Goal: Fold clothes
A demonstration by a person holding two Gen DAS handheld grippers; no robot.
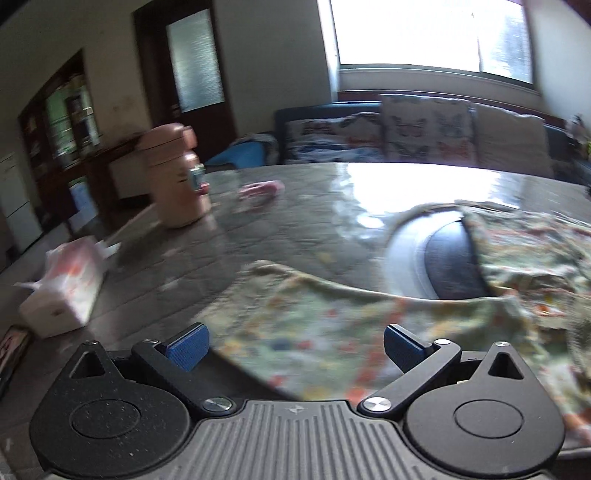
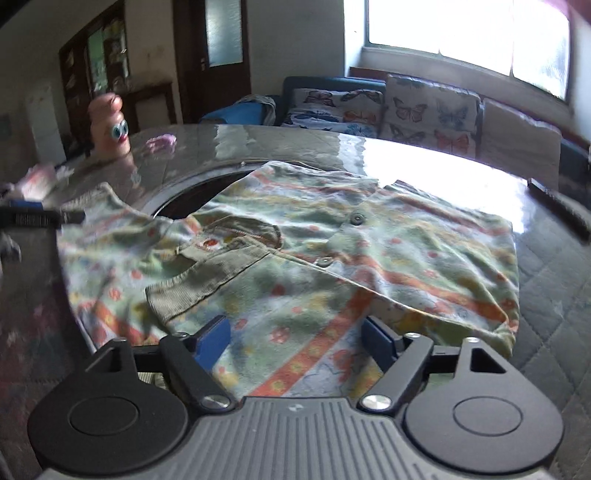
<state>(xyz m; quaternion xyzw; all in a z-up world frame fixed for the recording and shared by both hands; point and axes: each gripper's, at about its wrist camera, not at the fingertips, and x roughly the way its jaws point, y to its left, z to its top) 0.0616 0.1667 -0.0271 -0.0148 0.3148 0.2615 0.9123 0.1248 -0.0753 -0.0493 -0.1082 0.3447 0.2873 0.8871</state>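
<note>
Right wrist: right tool (image 2: 295, 341) tilts down, jaws apart, over shirt (image 2: 332, 240).

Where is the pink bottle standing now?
The pink bottle stands at the far left of the table in the right wrist view, beyond the shirt.

place: home living room | signs: sofa (image 2: 369, 107), window (image 2: 461, 33), door (image 2: 221, 55)
</note>
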